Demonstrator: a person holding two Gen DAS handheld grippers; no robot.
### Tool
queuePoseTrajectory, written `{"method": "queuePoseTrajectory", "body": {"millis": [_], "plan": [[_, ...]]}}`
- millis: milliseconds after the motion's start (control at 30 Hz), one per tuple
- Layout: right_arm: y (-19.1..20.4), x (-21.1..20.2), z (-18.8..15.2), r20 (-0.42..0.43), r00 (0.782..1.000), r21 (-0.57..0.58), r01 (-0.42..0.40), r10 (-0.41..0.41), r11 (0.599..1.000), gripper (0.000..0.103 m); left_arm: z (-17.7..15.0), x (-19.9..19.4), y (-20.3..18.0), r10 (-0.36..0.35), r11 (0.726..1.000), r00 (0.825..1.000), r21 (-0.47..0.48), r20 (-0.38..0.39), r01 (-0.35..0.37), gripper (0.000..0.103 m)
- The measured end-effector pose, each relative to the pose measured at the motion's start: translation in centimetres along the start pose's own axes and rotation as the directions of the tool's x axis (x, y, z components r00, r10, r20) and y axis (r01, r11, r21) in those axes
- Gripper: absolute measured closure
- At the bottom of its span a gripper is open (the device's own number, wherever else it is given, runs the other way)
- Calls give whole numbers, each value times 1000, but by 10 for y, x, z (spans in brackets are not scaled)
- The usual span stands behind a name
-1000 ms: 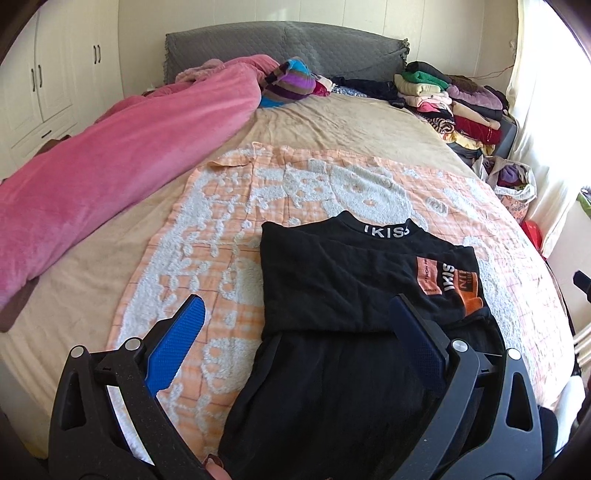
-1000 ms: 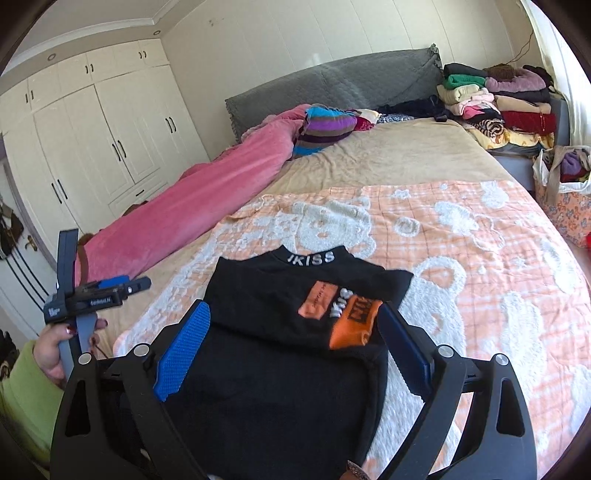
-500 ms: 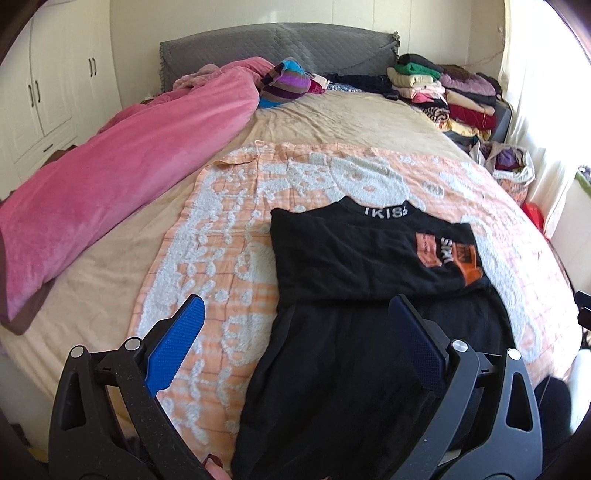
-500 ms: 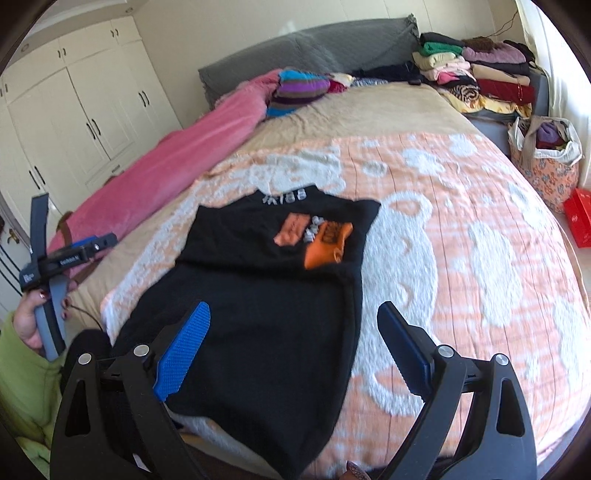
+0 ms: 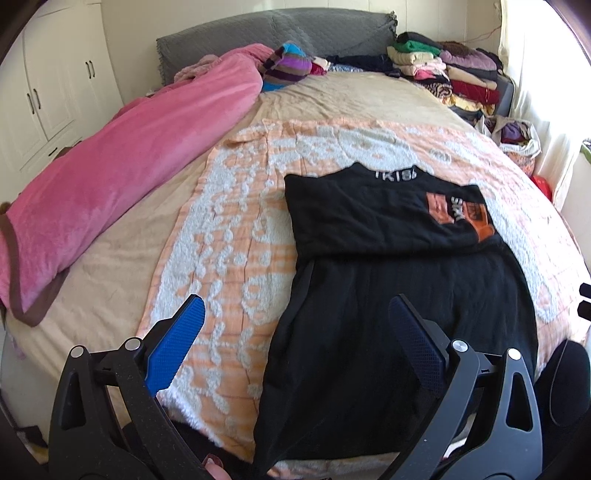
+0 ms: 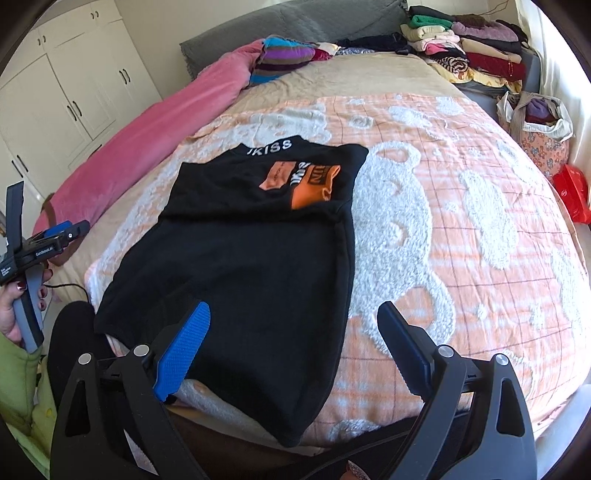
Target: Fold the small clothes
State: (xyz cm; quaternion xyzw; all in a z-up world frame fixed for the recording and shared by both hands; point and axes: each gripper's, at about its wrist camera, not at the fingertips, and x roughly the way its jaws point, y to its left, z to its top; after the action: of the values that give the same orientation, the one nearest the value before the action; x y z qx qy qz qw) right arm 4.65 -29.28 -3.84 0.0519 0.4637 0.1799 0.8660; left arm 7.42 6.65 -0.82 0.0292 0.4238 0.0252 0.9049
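A black shirt (image 5: 388,266) (image 6: 251,258) with a white-lettered collar and an orange print lies on the orange-and-white blanket (image 5: 236,236) (image 6: 461,206). Both sleeves are folded across its chest, and its hem hangs over the bed's near edge. My left gripper (image 5: 299,325) is open above the hem's left side, holding nothing. My right gripper (image 6: 295,336) is open above the hem's right part, also holding nothing. The left gripper (image 6: 66,230), held in a hand, shows at the left edge of the right wrist view.
A rolled pink quilt (image 5: 122,166) (image 6: 155,144) lies along the bed's left side. Stacked folded clothes (image 5: 450,74) (image 6: 472,48) sit at the far right by the grey headboard (image 5: 273,29). A floral bag (image 6: 535,133) and a red bag (image 6: 572,192) stand beside the bed. White wardrobes (image 6: 74,92) are left.
Both grippers have drawn back toward the bed's near edge and risen, so the shirt's hem and the bed's front edge now show. Both stayed open.
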Motion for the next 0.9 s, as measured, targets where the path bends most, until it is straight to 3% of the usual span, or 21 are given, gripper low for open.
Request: {"method": "queuePoseTrajectory", "body": {"millis": [200, 400, 600, 900], "plan": [[10, 13, -18, -68, 998, -5, -2, 1, 1000, 12, -21, 15, 13, 15, 1000, 997, -15, -77, -16, 10], [16, 29, -37, -117, 992, -37, 53, -57, 998, 12, -38, 31, 29, 17, 999, 990, -45, -142, -24, 10], [13, 47, -48, -185, 976, -42, 113, -119, 993, 12, -55, 54, 41, 1, 997, 975, -76, -224, -19, 10], [11, 64, -53, -281, 951, -42, 125, -132, 991, 12, -70, 76, 47, -34, 995, 953, -98, -300, 4, 10]]}}
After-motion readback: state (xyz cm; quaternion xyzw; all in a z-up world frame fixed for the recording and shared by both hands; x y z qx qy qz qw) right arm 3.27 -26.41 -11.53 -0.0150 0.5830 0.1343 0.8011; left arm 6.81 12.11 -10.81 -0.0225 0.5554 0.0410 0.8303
